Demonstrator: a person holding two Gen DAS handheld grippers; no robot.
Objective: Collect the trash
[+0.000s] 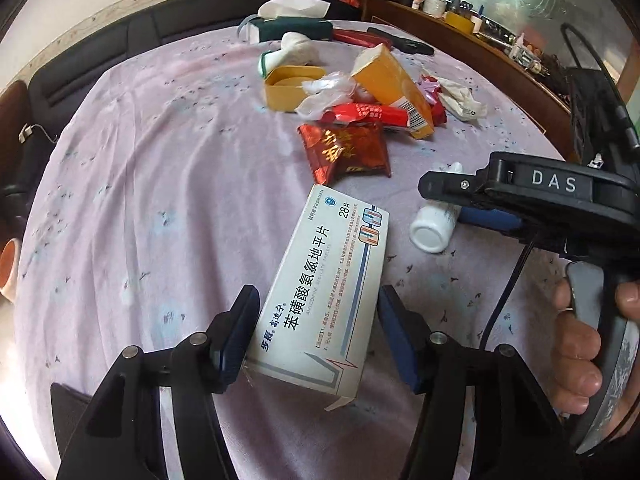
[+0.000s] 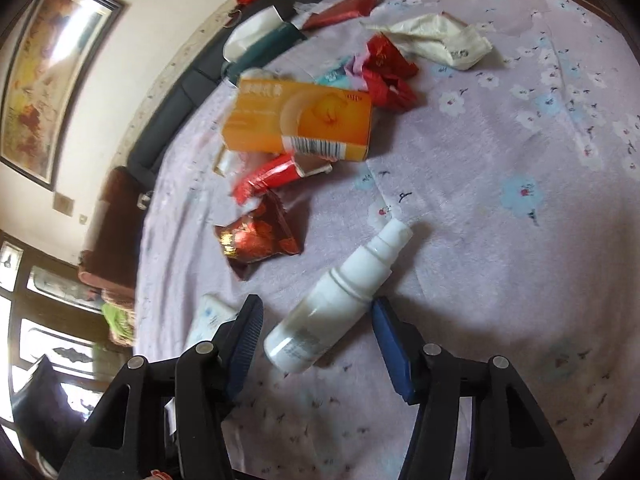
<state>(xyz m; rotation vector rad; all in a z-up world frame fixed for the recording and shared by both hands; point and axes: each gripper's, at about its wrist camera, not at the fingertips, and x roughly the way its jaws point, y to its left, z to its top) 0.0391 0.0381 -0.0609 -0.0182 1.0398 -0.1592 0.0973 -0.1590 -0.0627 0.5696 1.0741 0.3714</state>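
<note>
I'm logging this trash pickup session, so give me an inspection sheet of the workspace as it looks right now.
Surface: lilac flowered cloth, wrinkled.
Job's things: white medicine box lies between the left gripper fingers; white spray bottle lies on its side between the right gripper fingers.
Clutter: orange box, red wrappers, yellow tray, crumpled paper, piled farther back.
Grippers: both open, neither seen touching its item.
Cables: black cable hangs from the right gripper.
Surroundings: dark sofa, cluttered wooden shelf, framed picture.
</note>
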